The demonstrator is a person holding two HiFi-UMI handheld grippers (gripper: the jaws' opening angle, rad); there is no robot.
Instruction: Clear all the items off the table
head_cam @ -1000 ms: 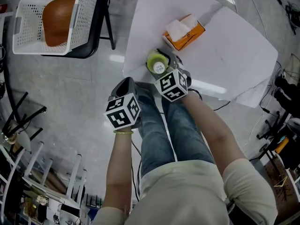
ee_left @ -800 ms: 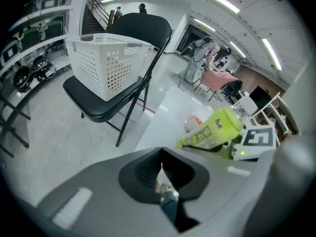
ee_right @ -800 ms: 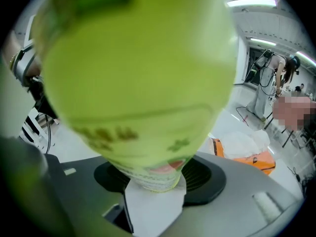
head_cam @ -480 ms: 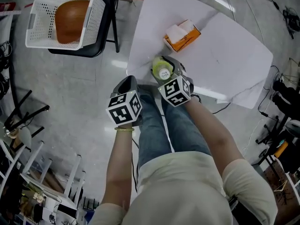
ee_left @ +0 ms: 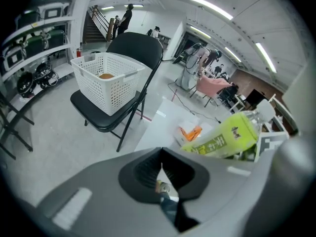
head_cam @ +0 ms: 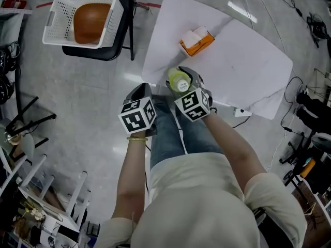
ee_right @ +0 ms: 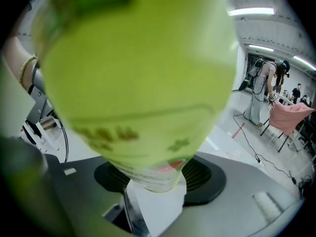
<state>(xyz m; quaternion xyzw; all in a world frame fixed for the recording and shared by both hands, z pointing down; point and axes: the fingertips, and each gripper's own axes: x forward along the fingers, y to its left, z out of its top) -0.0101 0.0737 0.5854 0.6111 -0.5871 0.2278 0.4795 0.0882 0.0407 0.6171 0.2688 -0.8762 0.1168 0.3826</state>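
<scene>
Grey floor (head_cam: 77, 112), white table (head_cam: 248, 61) bearing a tissue box (head_cam: 196, 40). The basket (head_cam: 59, 14) on the chair (head_cam: 98, 53) holds a brown round thing (head_cam: 92, 22), unclear what. The right gripper (ee_right: 158, 201) pinches a green bottle (head_cam: 179, 80) above the table's near edge, its print too blurred to read. The left gripper (ee_left: 160, 179) is pressed together, empty.

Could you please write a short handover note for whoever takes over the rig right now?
Left gripper: shut and empty, beside the right one, off the table.
Right gripper: shut on the green bottle, held near the table's near edge.
Orange tissue box: lies on the table, the only item there.
White basket: on the black chair left of the table, with a brown rounded item inside.
Done: bottle picked up.
Left: probably put the bottle in the basket, then fetch the tissue box.
</scene>
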